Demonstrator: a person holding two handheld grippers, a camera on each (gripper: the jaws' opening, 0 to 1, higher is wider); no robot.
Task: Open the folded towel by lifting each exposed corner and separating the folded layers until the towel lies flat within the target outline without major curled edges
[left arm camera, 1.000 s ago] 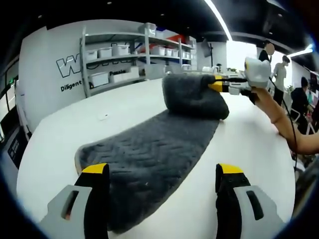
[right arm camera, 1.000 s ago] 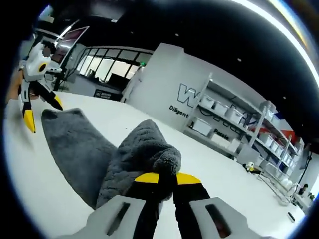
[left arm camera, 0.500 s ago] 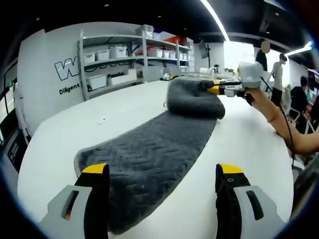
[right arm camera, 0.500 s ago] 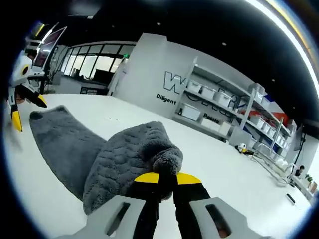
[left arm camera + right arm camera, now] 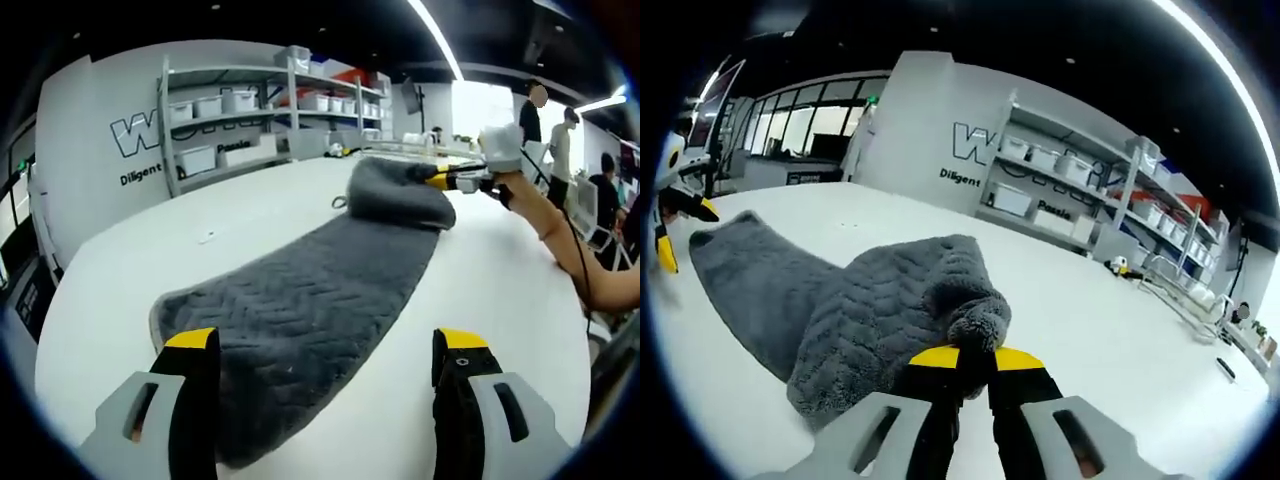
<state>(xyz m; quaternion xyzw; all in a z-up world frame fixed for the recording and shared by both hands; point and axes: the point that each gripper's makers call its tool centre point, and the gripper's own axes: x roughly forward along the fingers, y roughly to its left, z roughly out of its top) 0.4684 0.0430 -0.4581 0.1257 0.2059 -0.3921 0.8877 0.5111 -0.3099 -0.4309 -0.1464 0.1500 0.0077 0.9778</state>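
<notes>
Our right gripper (image 5: 962, 357) pinches the towel (image 5: 300, 300); left gripper (image 5: 327, 345) gapes wide. If that pinch slips, the fold flops back.

— what can you read from where you stand?

— on the white wall (image 5: 110, 110) at your ten o'clock in the left gripper view, big outlined letters start with "w", the rest hidden by the shelving (image 5: 265, 110). beneath them, small dark print begins "diligent".

— and your right gripper view?

— same wall (image 5: 940, 130), at twelve o'clock: a large "w", then "diligent" under it. you can't read the bin labels.
</notes>
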